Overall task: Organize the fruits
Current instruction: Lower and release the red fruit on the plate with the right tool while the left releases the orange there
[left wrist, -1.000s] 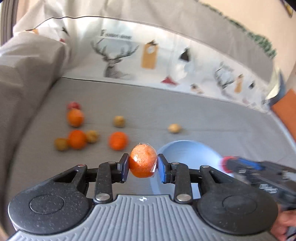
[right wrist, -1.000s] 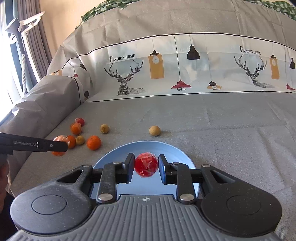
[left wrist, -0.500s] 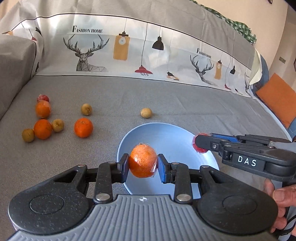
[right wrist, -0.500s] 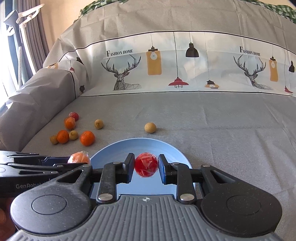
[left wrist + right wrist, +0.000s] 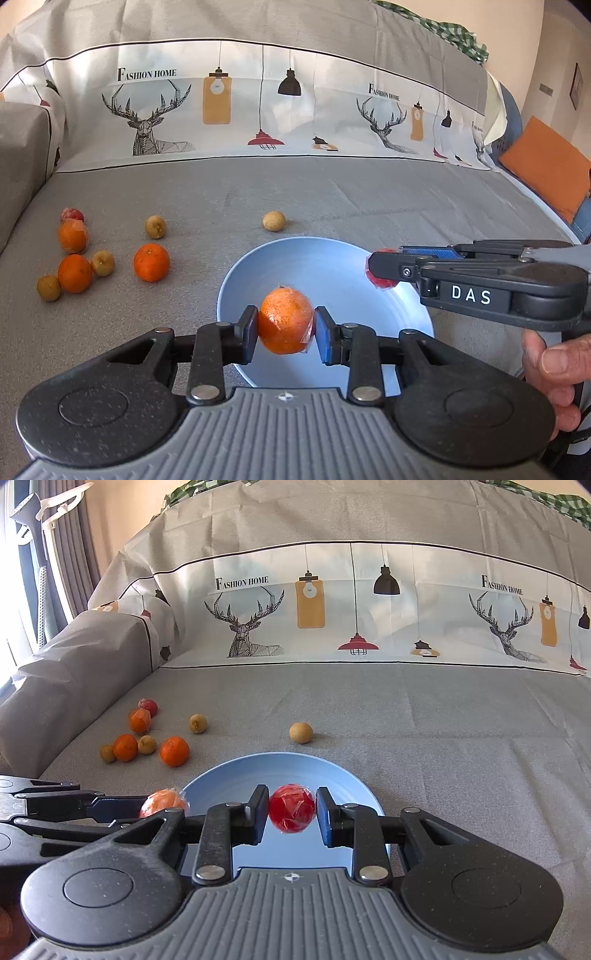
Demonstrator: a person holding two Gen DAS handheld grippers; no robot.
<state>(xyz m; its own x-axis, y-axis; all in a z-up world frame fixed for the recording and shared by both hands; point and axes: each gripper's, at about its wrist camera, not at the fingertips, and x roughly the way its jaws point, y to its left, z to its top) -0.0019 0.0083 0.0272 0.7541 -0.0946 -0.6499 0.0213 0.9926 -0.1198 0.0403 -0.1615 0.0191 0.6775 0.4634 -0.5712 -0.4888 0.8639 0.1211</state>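
My left gripper [image 5: 285,330] is shut on a wrapped orange [image 5: 286,320] and holds it over the near left part of the blue plate [image 5: 332,258]. My right gripper [image 5: 292,811] is shut on a small wrapped red fruit [image 5: 292,808] over the same plate [image 5: 221,779]. The right gripper also shows in the left wrist view [image 5: 384,267], above the plate's right rim. The left gripper with its orange [image 5: 162,803] shows at the left in the right wrist view. Nothing lies in the plate itself.
Loose fruit lies on the grey sofa cover to the left: oranges [image 5: 151,262] [image 5: 74,273] [image 5: 72,235], a red fruit [image 5: 72,214], several small brown fruits [image 5: 155,226] [image 5: 273,220]. The padded armrest [image 5: 74,672] bounds the left, the printed backrest [image 5: 332,609] the far side.
My left gripper has swung right with the orange, from beside the loose fruit to over the plate. The right gripper has held the red fruit over the plate, drifting slightly.
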